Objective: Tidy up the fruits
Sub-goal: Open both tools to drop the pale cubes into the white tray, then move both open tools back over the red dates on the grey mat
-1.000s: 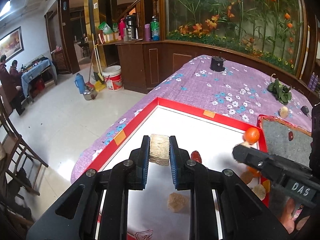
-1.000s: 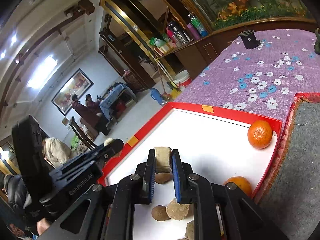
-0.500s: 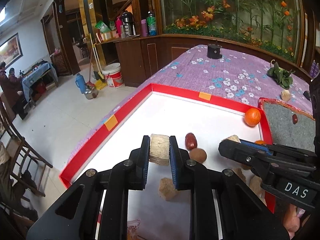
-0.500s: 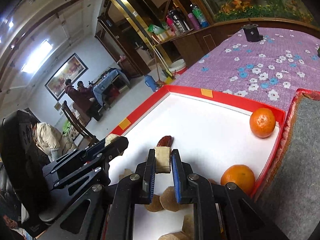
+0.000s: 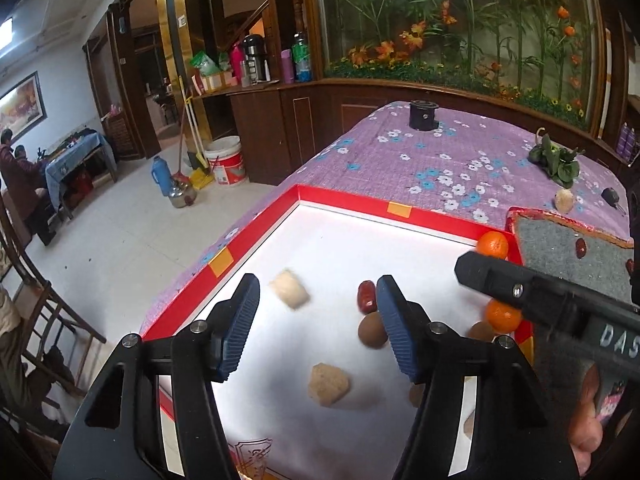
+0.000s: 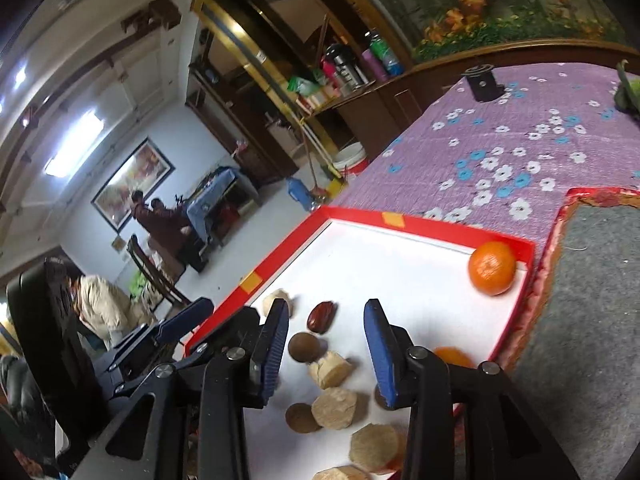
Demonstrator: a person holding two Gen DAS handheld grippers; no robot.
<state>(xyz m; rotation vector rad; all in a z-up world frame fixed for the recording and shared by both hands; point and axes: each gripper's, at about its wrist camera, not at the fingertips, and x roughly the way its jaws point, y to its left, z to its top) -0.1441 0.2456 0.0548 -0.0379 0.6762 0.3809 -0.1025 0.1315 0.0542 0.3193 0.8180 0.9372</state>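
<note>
At the left edge of the red-rimmed tray (image 5: 256, 236), near its yellow tape mark, a pale sugarcane chunk (image 5: 289, 289) lay blurred on the white floor, just beyond the left gripper (image 5: 318, 322), whose blue-padded jaws stood wide apart with nothing between them. Nearer, in the gap below those jaws, a second tan chunk (image 5: 329, 384) sat by itself on the white. To its right a red date (image 5: 366, 302) lay beside a brown round fruit (image 5: 372, 330), the two almost touching, close against the left gripper's right finger. From the other camera the same date (image 6: 320, 317) and brown fruit (image 6: 304, 347) showed just ahead of the right gripper (image 6: 326, 346), which was likewise spread wide and held nothing; a pale cane piece (image 6: 330, 368) lay between its fingers, and more cut cane rounds (image 6: 336, 407) clustered nearer in the tray with another brown fruit (image 6: 302, 418). Further right, an orange (image 6: 492, 267) rested in the far right corner of the tray against the red wall, and a second orange (image 6: 454, 357) sat nearer along the same wall, partly hidden behind the right gripper's finger. Right of the tray lay a grey felt mat (image 5: 560, 248) with a date (image 5: 581, 247) on it, all upon the purple flowered tablecloth (image 5: 440, 160).
</note>
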